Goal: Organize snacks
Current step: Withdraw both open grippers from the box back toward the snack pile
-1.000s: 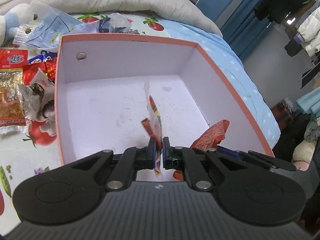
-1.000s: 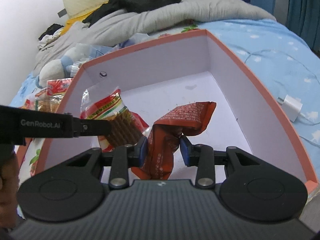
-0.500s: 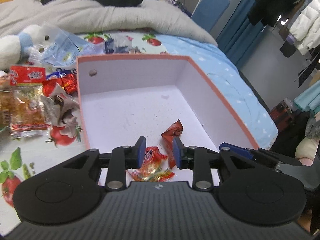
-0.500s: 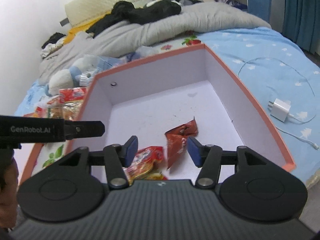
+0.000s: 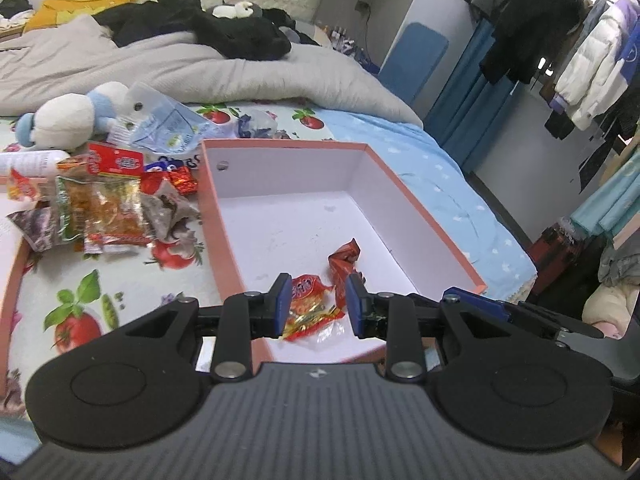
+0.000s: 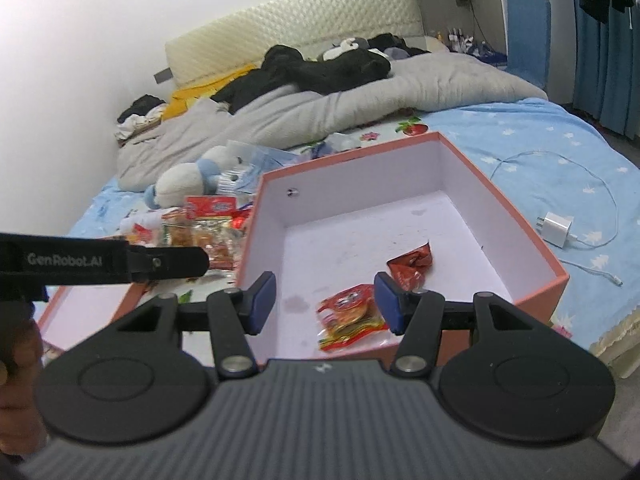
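A pink box with a white inside (image 5: 420, 216) (image 6: 500, 208) sits on the bed. Two snack packets lie in it near its front wall: a red and yellow one (image 5: 310, 308) (image 6: 350, 316) and a crumpled dark red one (image 5: 342, 262) (image 6: 412, 266). My left gripper (image 5: 316, 304) is open and empty, raised above the box's near edge. My right gripper (image 6: 324, 300) is open and empty, also raised above the near edge. A pile of loose snack packets (image 5: 100, 204) (image 6: 204, 228) lies on the sheet left of the box.
A second pink box lid (image 5: 12, 276) (image 6: 92, 312) lies at the far left. A white and blue plush toy (image 5: 72, 116) (image 6: 188, 176) and a clear plastic bag (image 5: 168, 128) lie behind the snacks. A white charger with cable (image 6: 558, 228) lies right of the box. A grey duvet (image 5: 200, 68) covers the back.
Both grippers opened and let their packets drop into the box, then drew back and up. The two packets now lie on the box floor.
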Demonstrator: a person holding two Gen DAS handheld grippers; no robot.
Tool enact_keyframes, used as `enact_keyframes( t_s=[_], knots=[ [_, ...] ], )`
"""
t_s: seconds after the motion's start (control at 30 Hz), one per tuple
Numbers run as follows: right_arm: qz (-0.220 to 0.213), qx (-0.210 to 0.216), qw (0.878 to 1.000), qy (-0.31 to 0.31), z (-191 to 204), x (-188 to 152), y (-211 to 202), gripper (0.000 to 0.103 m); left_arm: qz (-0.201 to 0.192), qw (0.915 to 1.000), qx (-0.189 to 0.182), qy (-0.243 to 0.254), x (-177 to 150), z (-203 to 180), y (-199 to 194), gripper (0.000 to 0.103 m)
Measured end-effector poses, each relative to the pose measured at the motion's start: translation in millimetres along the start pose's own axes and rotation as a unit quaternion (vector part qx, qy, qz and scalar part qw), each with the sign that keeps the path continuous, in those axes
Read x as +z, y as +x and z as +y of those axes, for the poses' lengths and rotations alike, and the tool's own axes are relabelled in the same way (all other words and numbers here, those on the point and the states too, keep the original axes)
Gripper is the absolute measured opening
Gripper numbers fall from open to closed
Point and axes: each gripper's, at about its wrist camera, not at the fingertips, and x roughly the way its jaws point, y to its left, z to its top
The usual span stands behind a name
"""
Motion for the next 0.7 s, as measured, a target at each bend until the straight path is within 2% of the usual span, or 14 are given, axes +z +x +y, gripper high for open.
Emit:
enact_keyframes(
  t_s=[0.23, 0.5, 0.7],
  knots=[
    [-0.012, 0.022, 1.0, -0.009, 31.2, -15.3, -26.1, 0.057, -0.029, 0.9994, 0.018, -0.012, -26.2, 17.9, -52.8, 0.034],
    [-0.008, 0.054, 0.998, -0.042, 66.7, -33.4, -34.0, 0.057, -0.046, 0.9967, 0.045, -0.049, -58.3, 46.8, -98.3, 0.034],
    [-0.004, 0.068, 0.996, -0.059, 89.1, -49.7, -32.7, 0.057, -0.057, 0.9941, 0.06, -0.07, -78.4, 70.7, -110.3, 0.045]
  ],
)
